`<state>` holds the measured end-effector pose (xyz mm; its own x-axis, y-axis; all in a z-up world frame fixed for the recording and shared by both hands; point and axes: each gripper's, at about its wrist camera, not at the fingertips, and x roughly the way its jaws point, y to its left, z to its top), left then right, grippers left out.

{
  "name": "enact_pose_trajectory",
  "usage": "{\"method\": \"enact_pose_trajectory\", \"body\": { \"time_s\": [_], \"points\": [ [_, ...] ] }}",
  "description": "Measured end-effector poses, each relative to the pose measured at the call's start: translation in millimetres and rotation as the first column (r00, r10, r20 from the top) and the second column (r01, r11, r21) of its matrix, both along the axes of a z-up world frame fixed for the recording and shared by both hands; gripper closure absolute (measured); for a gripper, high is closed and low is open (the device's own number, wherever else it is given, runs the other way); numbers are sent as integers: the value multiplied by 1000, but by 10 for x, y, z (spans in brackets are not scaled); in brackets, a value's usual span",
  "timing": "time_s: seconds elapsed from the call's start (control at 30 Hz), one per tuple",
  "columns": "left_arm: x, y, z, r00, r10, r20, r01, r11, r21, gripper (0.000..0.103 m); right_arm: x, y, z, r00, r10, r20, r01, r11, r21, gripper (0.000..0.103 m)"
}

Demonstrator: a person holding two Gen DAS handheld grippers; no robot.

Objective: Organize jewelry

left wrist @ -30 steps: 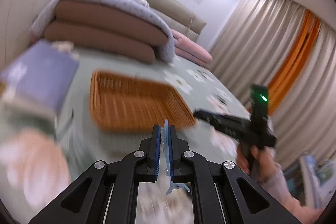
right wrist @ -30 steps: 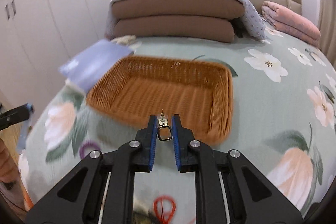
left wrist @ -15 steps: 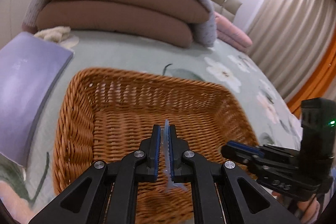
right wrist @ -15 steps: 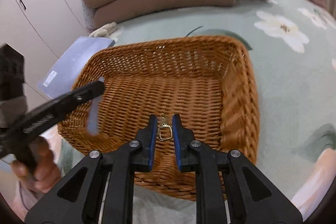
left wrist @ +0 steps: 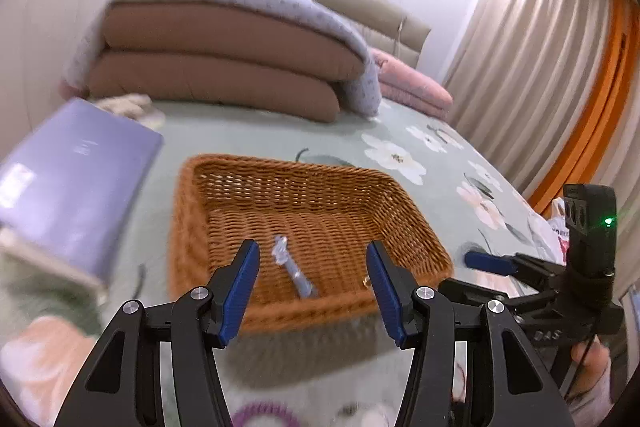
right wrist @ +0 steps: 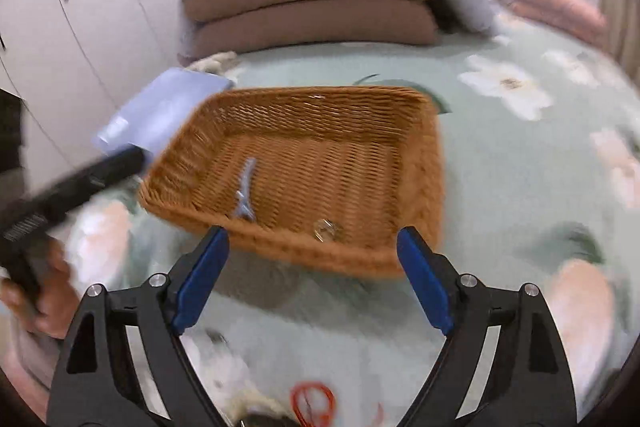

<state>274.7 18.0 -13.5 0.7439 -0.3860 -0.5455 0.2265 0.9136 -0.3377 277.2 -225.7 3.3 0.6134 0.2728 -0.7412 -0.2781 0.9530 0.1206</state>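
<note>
A brown wicker basket [left wrist: 188, 227] [right wrist: 434, 163] sits on the flowered bedspread. A pale blue hair clip [left wrist: 290, 265] [right wrist: 245, 193] lies on the basket floor. A small gold earring [right wrist: 326, 229] [left wrist: 366, 281] lies near the basket's near rim. My left gripper [left wrist: 312, 287] is open and empty just short of the near rim. My right gripper [right wrist: 310, 269] is open and empty, also just short of the near rim. The right gripper's body [left wrist: 560, 291] shows at the right of the left wrist view.
A purple box [left wrist: 68, 179] [right wrist: 160, 107] lies left of the basket. Folded brown quilts [left wrist: 224, 67] are stacked behind it, with pink bedding [left wrist: 412, 83] further right. A red hair tie [right wrist: 314, 401] and a purple ring [left wrist: 260, 415] lie on the bedspread close below the grippers.
Both grippers have opened and pulled back from the basket. The blue hair clip and the gold earring have dropped from the jaws and now lie in the basket.
</note>
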Motion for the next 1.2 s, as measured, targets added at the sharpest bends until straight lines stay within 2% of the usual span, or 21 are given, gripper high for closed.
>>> {"method": "enact_pose_trajectory", "body": {
  "time_s": [0.1, 0.13, 0.17, 0.23, 0.27, 0.43, 0.53, 0.63, 0.73, 0.83, 0.87, 0.93, 0.97, 1.03, 1.1, 1.2],
  "points": [
    [-371, 91, 107, 999, 20, 35, -21, 999, 28, 46, -303, 86, 64, 999, -45, 13, 46, 981, -186, 10],
    [-487, 124, 130, 999, 23, 41, -25, 999, 33, 46, -449, 164, 71, 998, -65, 21, 68, 948, -312, 10],
    [-612, 165, 146, 999, 27, 45, -28, 999, 33, 46, -574, 197, 77, 997, -60, 44, 72, 928, -367, 10],
    [-859, 252, 161, 998, 35, 46, -36, 999, 26, 46, -905, 246, 93, 992, -34, 124, 84, 898, -431, 10],
    [-935, 278, 156, 998, 37, 45, -38, 999, 24, 46, -1034, 233, 95, 990, -34, 137, 90, 898, -431, 10],
    [-1464, 355, 13, 1000, 15, -3, -15, 998, 56, 46, -1508, -13, 32, 998, -42, 54, 55, 958, -283, 12],
    [-1745, 331, -165, 998, -25, -58, 30, 996, 83, 46, -1767, -156, -54, 993, -80, 87, 102, 955, -279, 12],
    [-1933, 292, -364, 992, -58, -111, 70, 992, 101, 46, -1912, -318, -114, 992, -103, 65, 115, 972, -206, 12],
    [-2069, 209, -598, 982, -89, -168, 110, 986, 123, 46, -1983, -431, -182, 996, -77, 36, 80, 991, -109, 12],
    [-2155, 108, -756, 974, -108, -201, 133, 985, 114, 46, -2009, -400, -238, 999, -49, 14, 50, 994, -93, 13],
    [-2166, 55, -793, 971, -118, -209, 142, 984, 107, 47, -2035, -352, -257, 999, -33, 10, 34, 994, -103, 18],
    [-2184, -48, -859, 966, -137, -222, 162, 982, 101, 51, -2014, -277, -298, 1000, -17, -10, 16, 991, -130, 37],
    [-2171, -84, -880, 963, -144, -228, 171, 980, 102, 56, -1974, -235, -308, 1000, -9, -23, 5, 991, -135, 52],
    [-2156, -183, -921, 957, -158, -242, 188, 976, 110, 63, -1880, -186, -350, 998, 9, -58, -16, 993, -120, 59],
    [-2143, -260, -964, 953, -164, -255, 199, 973, 120, 64, -1759, -183, -378, 996, 13, -90, -21, 996, -84, 62],
    [-2116, -315, -985, 950, -168, -262, 205, 971, 121, 67, -1538, -163, -405, 985, 52, -166, -50, 999, 15, 63]
  ]
}}
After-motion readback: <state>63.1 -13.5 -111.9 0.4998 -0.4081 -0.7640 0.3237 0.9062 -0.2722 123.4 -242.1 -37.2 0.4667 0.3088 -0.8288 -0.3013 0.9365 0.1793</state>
